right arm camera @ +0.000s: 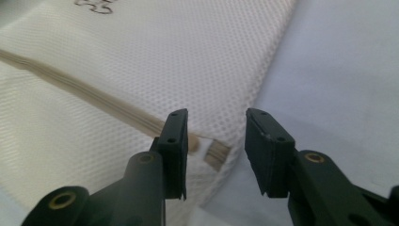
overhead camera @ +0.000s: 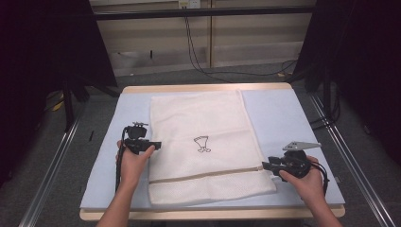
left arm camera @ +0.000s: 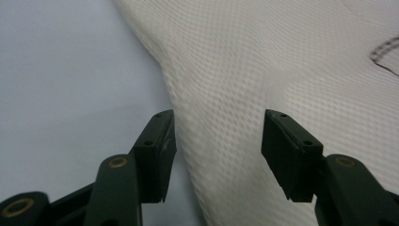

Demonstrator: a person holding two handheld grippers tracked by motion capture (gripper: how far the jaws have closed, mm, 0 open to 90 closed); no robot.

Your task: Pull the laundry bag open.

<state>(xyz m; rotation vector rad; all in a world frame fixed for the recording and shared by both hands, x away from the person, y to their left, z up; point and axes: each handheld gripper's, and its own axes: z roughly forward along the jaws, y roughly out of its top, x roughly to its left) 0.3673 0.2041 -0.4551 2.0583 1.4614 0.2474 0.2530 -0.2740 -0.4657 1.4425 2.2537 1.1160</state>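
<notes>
The white mesh laundry bag with a beige zip (overhead camera: 203, 146) lies flat on the pale blue table cover (overhead camera: 279, 113); both claws look released, so the step reads as letting go after spreading it; next likely calls for a fresh grip on an edge. The left gripper (left arm camera: 216, 150) stands open over the bag's left edge, hand level; the right gripper (right arm camera: 214, 150) gapes just before the zip end (right arm camera: 216, 153), touching nothing.
</notes>
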